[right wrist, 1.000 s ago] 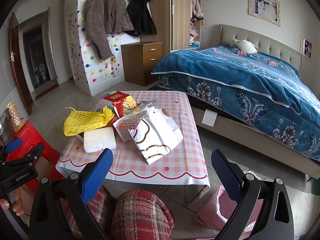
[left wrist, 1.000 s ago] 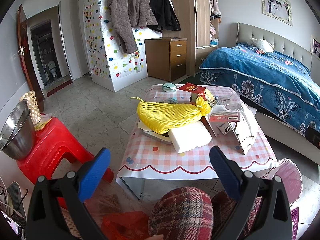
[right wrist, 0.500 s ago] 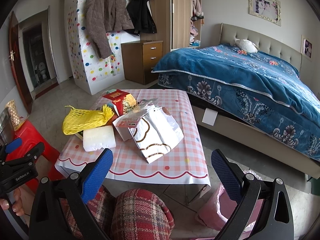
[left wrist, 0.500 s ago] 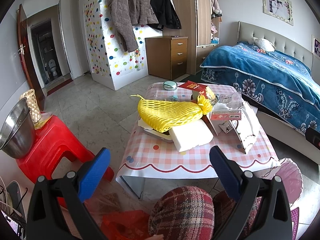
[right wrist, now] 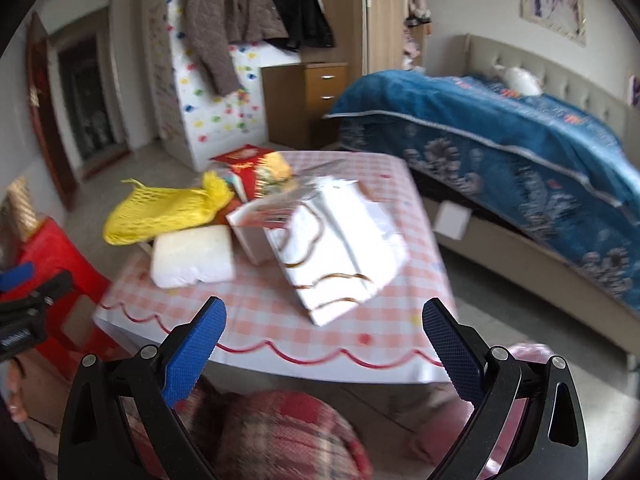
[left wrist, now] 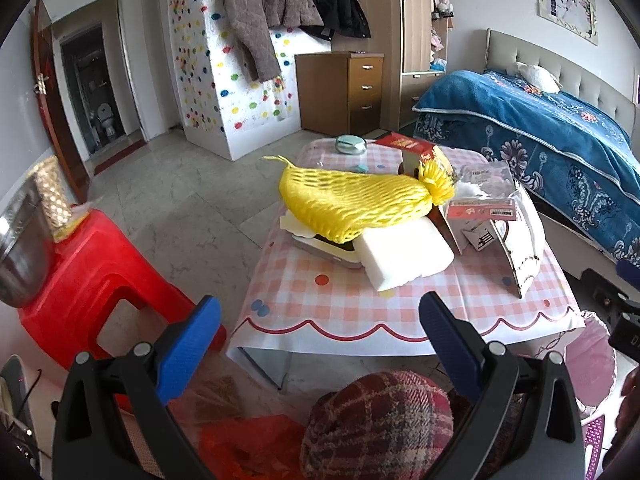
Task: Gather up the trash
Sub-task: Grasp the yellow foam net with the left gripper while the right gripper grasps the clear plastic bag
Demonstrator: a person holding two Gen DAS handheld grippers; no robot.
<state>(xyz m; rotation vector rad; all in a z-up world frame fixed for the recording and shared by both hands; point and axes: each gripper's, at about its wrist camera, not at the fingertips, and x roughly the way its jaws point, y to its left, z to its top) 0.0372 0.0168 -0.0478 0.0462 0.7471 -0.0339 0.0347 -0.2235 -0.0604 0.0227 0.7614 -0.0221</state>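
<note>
Trash lies on a low table with a pink checked cloth (left wrist: 344,300) (right wrist: 280,312): a yellow foam net (left wrist: 352,204) (right wrist: 160,212), a white foam block (left wrist: 404,256) (right wrist: 192,256), a white paper bag with gold lines (left wrist: 524,240) (right wrist: 340,248), a red box (left wrist: 412,148) (right wrist: 244,160) and a round tin (left wrist: 351,144). My left gripper (left wrist: 320,344) is open and empty, short of the table's near edge. My right gripper (right wrist: 324,344) is open and empty, over the near edge, below the paper bag.
A red plastic stool (left wrist: 92,272) with a steel bowl (left wrist: 20,252) stands left of the table. A bed with a blue cover (left wrist: 540,132) is on the right. A pink bag (left wrist: 588,368) sits on the floor by the table. My plaid knees (left wrist: 376,424) are below.
Both grippers have moved forward toward the table; the right one moved faster and its view is blurred. Both stay open and empty.
</note>
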